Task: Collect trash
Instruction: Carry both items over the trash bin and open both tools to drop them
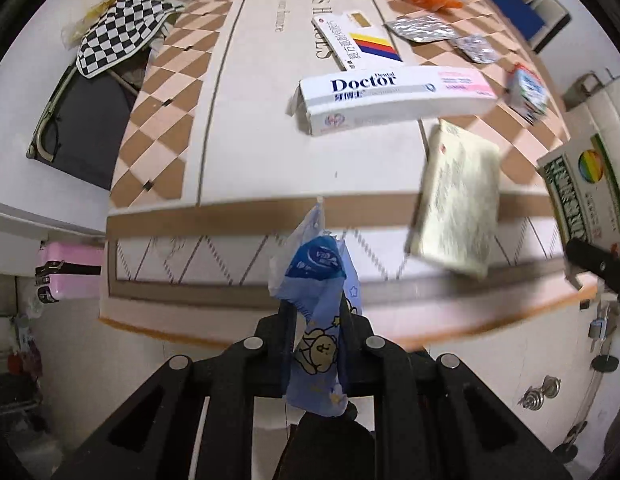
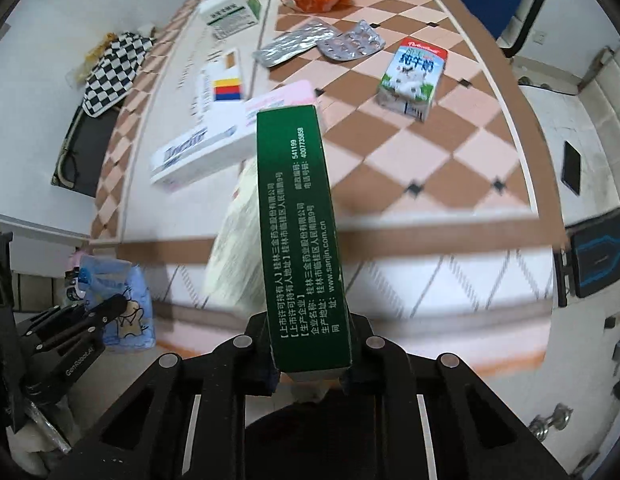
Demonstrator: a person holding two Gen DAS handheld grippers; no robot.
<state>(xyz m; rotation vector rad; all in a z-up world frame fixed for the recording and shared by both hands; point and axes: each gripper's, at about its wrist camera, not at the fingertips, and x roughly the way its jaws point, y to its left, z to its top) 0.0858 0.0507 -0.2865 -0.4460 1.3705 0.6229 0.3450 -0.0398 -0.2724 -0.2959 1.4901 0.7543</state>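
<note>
Blue plastic wrapper (image 1: 317, 320) hung pinched in the left tongs (image 1: 315, 344), held off the checkered bench (image 1: 166, 120). The right tongs (image 2: 308, 344) clamped a green carton (image 2: 298, 220) above the bench's near edge.

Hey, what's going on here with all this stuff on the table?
A person with a gripper in each hand is collecting trash from a checkered table. The left gripper is shut on a blue wrapper; the right gripper is shut on a green box. A pale box, blurred, seems in mid-air. A toothpaste box, blister packs and milk carton remain.
</note>
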